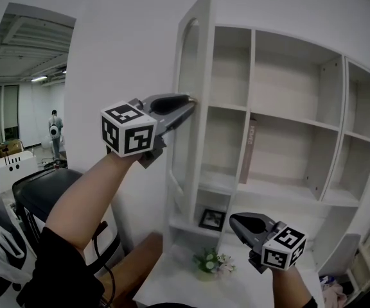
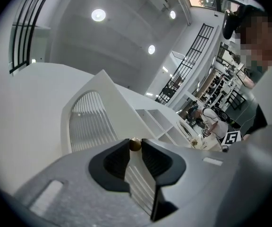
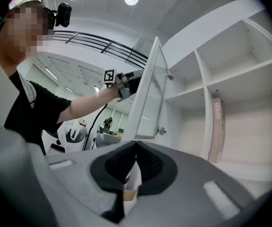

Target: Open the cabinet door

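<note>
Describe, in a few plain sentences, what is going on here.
A person holds a tool in each hand. The left tool is closed on the small knob of the cabinet door. The door stands wide open, nearly edge-on to the head view, with the shelves behind it exposed. The right tool is low in front of the shelves, with its jaws together and nothing in them, taking no part.
</note>
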{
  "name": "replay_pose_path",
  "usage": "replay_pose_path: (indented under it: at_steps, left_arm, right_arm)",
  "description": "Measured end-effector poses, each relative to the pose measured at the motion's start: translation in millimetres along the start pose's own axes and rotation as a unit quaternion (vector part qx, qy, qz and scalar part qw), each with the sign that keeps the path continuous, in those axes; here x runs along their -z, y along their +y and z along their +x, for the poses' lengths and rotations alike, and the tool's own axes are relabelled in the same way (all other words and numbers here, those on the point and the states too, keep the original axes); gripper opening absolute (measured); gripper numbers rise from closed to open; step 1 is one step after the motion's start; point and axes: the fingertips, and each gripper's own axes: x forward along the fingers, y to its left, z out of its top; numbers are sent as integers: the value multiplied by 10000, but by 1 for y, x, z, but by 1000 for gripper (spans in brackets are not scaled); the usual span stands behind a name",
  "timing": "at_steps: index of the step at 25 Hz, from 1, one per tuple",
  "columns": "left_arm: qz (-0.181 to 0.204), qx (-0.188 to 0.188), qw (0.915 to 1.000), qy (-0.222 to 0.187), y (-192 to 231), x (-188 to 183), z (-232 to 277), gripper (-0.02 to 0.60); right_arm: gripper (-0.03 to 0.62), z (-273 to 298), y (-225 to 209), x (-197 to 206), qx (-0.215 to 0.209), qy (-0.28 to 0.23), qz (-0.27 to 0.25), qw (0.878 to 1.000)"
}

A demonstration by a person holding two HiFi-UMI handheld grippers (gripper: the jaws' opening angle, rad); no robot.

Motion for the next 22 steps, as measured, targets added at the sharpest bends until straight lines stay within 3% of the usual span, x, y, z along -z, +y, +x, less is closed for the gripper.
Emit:
replay_pose_path:
  at_steps: [13, 22]
  left_arm:
    - [-626, 357, 9966, -391, 49, -6, -77, 97]
    - [-1031, 348, 9916, -698, 90, 1, -121, 104]
  right_arm:
    - [-3, 62, 61, -2, -178, 43, -62, 9998]
    - [-2, 92, 90, 10, -91, 197, -48, 9998]
